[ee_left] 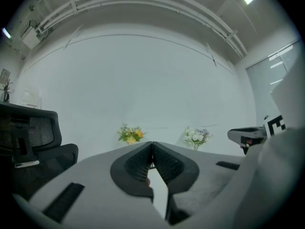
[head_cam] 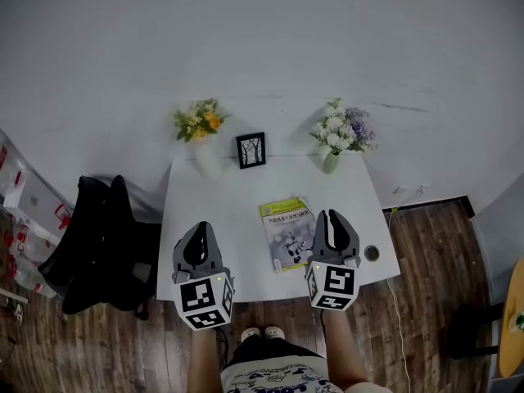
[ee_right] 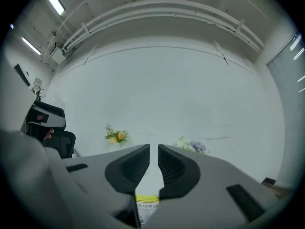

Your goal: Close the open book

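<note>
White worktop (head_cam: 229, 203) with the book (head_cam: 286, 234) cover-up, apparently already closed, its long axis running away from the person, just left of and below the nearer right fingers (ee_right: 175, 165), which are narrowly parted and empty; left fingers (ee_left: 136, 165) clenched on nothing.

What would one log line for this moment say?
book: closed, flat on table | left tool: shut, empty | right tool: slightly open, empty
</note>
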Available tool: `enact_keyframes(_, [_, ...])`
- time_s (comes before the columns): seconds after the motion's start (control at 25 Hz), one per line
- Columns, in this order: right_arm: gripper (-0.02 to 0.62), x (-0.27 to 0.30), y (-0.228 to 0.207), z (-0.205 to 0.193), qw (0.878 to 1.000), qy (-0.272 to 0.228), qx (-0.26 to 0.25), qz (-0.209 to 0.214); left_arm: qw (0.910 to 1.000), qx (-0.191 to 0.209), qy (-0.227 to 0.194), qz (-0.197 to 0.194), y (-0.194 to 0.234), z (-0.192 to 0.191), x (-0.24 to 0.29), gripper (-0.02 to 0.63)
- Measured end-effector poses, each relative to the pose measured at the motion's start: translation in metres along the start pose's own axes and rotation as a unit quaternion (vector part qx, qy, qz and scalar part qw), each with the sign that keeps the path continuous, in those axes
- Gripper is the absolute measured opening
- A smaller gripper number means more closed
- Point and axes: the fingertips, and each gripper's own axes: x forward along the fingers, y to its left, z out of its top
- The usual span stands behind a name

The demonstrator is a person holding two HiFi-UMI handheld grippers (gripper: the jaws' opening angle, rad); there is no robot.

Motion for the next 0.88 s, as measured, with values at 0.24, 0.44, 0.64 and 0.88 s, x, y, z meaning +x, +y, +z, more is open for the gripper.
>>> enact_keyframes(0.24, [0.055, 0.000, 0.008, 0.017, 1.000, -0.019, 0.003, 0.007, 0.9999, -0.001, -0.011, 0.003, 0.005, 0.011, -0.002, 0.024])
enact_keyframes(0.44, [0.052, -0.001, 0.015, 0.022, 1.000, -0.022, 0.003, 0.014, 0.9999, 0.000, -0.014, -0.001, 0.005, 0.015, -0.003, 0.024])
enact_keyframes(0.64, [0.049, -0.004, 0.019, 0.021, 1.000, -0.021, 0.007, 0.017, 0.9999, -0.002, -0.015, 0.000, 0.007, 0.015, -0.006, 0.023])
enact_keyframes(0.88, [0.046, -0.003, 0.020, 0.021, 1.000, -0.022, 0.009, 0.018, 0.9999, -0.003, -0.013, 0.002, 0.011, 0.013, -0.006, 0.023])
